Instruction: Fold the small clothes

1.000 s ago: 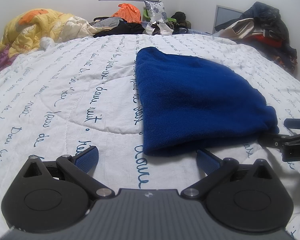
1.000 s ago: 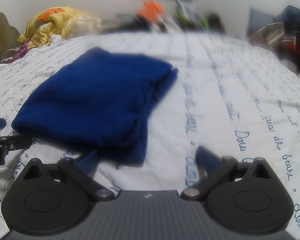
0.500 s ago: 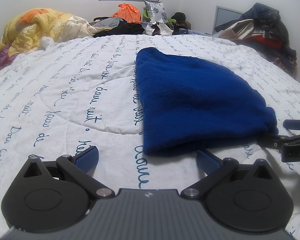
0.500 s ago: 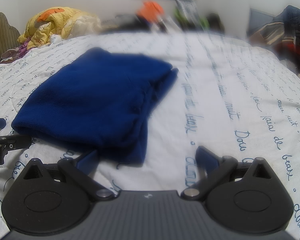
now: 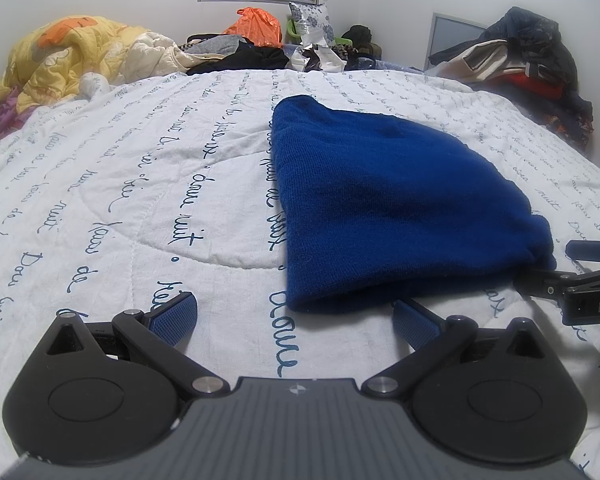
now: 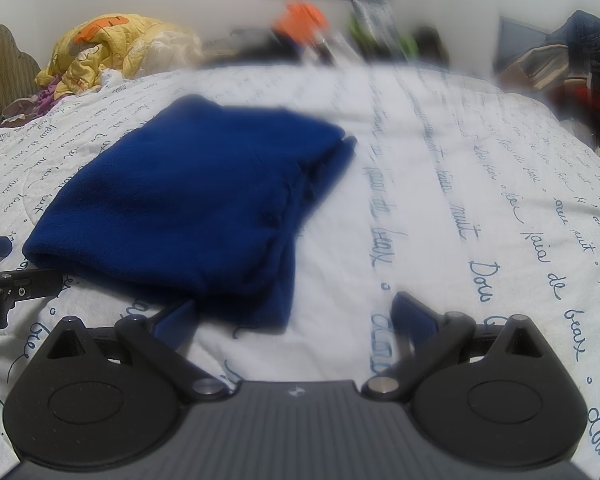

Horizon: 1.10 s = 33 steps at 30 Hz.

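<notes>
While both grippers are waiting with fingers spread at its near edge, a blue knit garment (image 5: pixel 384 208) is lying folded on the bedspread (image 5: pixel 140 184).

Seen from the left wrist, the left gripper (image 5: pixel 296 316) is sitting low on the bedspread with its jaws apart and empty, its right pad just beside the garment's near fold; nothing here is differing from a second ago, so I judge this a pause between folds. Seen from the right wrist, the right gripper (image 6: pixel 296 312) is likewise spread wide and gripping nothing, its left pad tucked against the garment (image 6: pixel 196 200) at the near corner, and the cloth is lying exactly where it was, suggesting the next fold has not started.
</notes>
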{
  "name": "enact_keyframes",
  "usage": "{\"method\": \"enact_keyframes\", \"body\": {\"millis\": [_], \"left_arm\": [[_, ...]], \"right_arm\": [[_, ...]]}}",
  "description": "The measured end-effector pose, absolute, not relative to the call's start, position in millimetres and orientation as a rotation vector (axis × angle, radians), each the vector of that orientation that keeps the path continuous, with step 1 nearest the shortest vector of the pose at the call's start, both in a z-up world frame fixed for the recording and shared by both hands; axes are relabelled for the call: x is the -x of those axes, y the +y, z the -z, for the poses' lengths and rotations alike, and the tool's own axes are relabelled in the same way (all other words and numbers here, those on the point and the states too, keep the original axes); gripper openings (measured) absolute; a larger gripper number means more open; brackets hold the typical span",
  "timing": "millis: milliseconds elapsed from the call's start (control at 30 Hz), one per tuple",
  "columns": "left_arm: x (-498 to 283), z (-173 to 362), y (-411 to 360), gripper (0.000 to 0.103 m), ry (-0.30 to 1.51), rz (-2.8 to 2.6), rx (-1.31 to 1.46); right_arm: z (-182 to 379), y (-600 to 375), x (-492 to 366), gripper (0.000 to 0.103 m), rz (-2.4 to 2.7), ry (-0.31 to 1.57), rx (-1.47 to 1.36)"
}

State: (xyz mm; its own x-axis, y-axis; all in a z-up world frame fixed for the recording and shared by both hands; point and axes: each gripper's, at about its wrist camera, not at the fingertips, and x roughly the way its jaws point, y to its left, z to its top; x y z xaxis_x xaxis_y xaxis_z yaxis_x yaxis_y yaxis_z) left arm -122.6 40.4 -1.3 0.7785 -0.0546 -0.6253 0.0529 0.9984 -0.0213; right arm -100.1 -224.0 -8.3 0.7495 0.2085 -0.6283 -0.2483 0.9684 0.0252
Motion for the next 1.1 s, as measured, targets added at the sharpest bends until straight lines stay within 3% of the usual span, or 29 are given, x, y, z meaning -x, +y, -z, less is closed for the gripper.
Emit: {"method": "enact_keyframes", "body": {"millis": [1100], "left_arm": [[128.2, -1.5, 13.8, 0.103, 0.717, -0.05, 0.0]], "right_arm": [[8.3, -223.9, 100.0, 0.103, -0.246, 0.681, 0.06]]}}
